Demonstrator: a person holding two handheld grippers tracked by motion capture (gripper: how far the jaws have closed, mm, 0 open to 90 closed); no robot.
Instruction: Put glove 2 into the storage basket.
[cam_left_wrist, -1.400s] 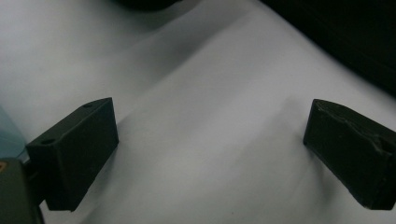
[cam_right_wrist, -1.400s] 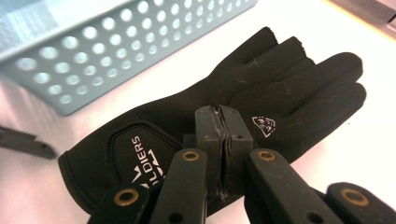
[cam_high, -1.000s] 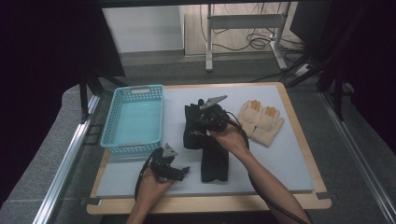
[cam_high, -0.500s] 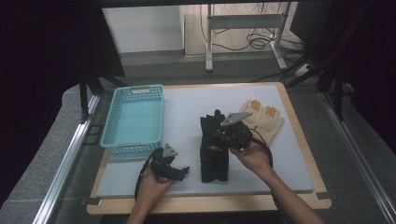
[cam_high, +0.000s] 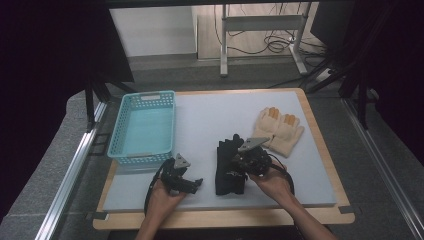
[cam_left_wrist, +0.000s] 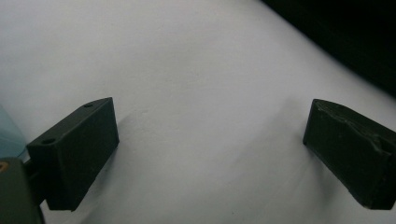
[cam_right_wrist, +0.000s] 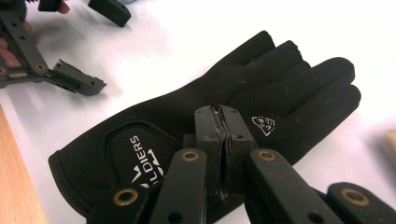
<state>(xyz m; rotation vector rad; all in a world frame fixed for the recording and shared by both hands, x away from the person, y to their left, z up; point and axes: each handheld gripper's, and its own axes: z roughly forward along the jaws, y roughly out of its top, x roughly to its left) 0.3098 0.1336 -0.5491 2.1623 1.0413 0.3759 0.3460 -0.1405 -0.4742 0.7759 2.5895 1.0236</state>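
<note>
Black gloves (cam_high: 229, 165) lie flat near you; your right gripper (cam_right_wrist: 222, 116), jaws clenched with nothing visibly between them, sits over them, your left gripper (cam_left_wrist: 210, 140) gapes idle above bare mat, probably waiting.

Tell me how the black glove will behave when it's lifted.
The black glove lies flat and limp on the mat, so it will probably droop from wherever it is pinched. It looks like thin, soft fabric, likely light. Its matt surface should not slip much, and it cannot roll.

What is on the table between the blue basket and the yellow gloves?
Bare white mat lies between the blue basket and the cream-yellow gloves, as the high view shows; the black gloves sit nearer.
</note>
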